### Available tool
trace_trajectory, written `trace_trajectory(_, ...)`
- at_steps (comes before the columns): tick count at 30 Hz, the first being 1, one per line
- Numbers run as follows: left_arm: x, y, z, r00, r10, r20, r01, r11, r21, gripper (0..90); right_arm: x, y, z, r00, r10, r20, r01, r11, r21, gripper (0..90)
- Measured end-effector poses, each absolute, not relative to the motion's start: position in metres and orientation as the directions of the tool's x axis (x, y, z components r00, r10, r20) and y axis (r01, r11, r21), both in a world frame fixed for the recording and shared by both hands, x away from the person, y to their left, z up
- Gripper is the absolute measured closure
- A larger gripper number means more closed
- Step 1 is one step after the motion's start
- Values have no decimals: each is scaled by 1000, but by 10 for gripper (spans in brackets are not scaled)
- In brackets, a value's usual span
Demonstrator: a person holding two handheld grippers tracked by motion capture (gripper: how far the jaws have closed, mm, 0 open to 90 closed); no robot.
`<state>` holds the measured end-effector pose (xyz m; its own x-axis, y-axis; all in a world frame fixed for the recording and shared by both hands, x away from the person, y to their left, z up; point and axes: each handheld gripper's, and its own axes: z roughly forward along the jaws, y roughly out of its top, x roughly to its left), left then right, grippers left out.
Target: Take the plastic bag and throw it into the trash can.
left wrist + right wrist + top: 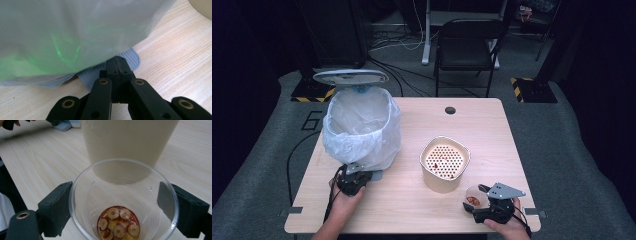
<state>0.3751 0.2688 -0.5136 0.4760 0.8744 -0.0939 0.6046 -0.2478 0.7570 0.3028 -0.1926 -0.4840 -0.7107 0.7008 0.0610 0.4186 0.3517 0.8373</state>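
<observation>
Right hand-held gripper [117, 202] at the near right edge of the table [412, 210]: jaws wide, one on each side of a clear plastic cup [122, 197], pads at its wall, so it reads as held. Red date slices [117, 221] in a little liquid sit at the cup bottom. The cup is just near-right of the beige strainer tub [445, 164], likely staged for tipping onto its holed insert.

Left hand-held gripper [119, 68]: jaws fully closed, tips pressing the grey ribbed pedal [132, 58] of the white-bagged bin [362, 127], probably holding the lid [350, 76] raised.

No readable writing on these things.
</observation>
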Motion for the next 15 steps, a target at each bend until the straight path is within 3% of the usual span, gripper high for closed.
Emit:
trace_trajectory(6, 375, 269, -514, 475, 875, -96, 605, -246, 757, 900, 304, -191, -489, -717, 695, 52, 425, 376, 824, 148)
trace_trajectory(15, 375, 269, -513, 482, 872, -91, 603, -255, 756, 900, 306, -192, -490, -711, 702, 43, 423, 379, 823, 271)
